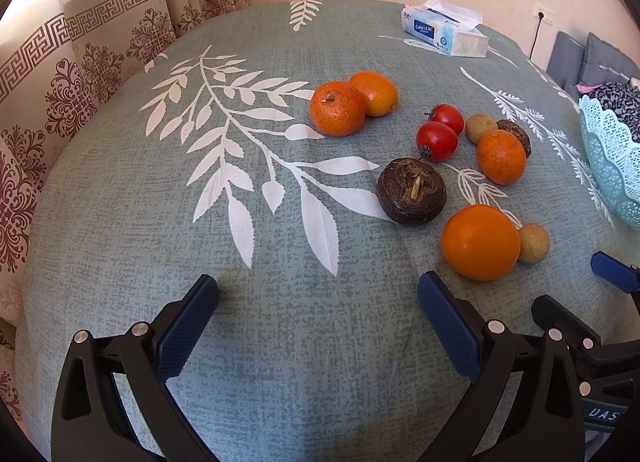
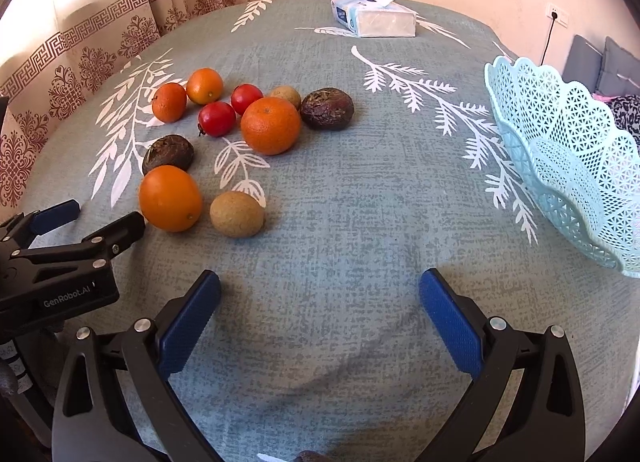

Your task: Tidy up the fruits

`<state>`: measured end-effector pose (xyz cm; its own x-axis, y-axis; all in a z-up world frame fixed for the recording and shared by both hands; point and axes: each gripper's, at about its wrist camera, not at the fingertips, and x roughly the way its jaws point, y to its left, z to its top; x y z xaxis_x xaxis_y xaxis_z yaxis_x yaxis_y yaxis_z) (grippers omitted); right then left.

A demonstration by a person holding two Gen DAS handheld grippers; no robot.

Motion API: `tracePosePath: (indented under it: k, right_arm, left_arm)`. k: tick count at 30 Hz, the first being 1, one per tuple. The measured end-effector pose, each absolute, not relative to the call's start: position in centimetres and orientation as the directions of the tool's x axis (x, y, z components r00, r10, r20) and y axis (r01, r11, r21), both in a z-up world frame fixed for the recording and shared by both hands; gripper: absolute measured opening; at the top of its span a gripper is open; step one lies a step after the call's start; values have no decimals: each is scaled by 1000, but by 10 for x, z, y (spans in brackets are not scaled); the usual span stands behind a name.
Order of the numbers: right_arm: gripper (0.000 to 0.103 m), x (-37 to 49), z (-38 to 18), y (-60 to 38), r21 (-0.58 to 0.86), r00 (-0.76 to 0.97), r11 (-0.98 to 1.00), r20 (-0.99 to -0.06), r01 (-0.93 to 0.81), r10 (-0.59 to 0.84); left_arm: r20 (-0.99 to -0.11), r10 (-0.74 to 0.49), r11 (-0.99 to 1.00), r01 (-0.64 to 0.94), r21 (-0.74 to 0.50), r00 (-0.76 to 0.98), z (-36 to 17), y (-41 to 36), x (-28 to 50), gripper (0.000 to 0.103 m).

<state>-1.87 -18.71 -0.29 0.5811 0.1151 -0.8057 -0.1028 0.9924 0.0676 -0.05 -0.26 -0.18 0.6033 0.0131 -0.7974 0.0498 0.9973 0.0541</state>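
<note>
Fruit lies loose on the grey-green leaf-print tablecloth (image 1: 280, 322): several oranges (image 1: 480, 242) (image 2: 270, 125), two red tomatoes (image 1: 437, 141) (image 2: 217, 118), two dark brown wrinkled fruits (image 1: 412, 190) (image 2: 327, 107) and two small tan round fruits (image 1: 534, 242) (image 2: 237, 213). A pale blue lattice basket (image 2: 568, 165) (image 1: 612, 157) stands empty at the right. My left gripper (image 1: 318, 290) is open, low over the cloth, with the nearest orange just beyond its right finger. My right gripper (image 2: 320, 284) is open over bare cloth between the fruit and the basket.
A tissue pack (image 1: 444, 31) (image 2: 374, 15) lies at the far side of the table. Patterned curtains (image 1: 80, 61) hang along the left. A grey cushioned seat (image 2: 600, 65) and a wall socket (image 2: 558, 14) are at the far right.
</note>
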Motion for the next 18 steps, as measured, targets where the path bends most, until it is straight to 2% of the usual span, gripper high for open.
tracePosePath:
  k: [18]
  right_arm:
    - [101, -19, -3, -187, 74, 580, 992, -805, -104, 121]
  left_arm:
    - [-783, -42, 998, 68, 1, 620, 6, 5, -6, 98]
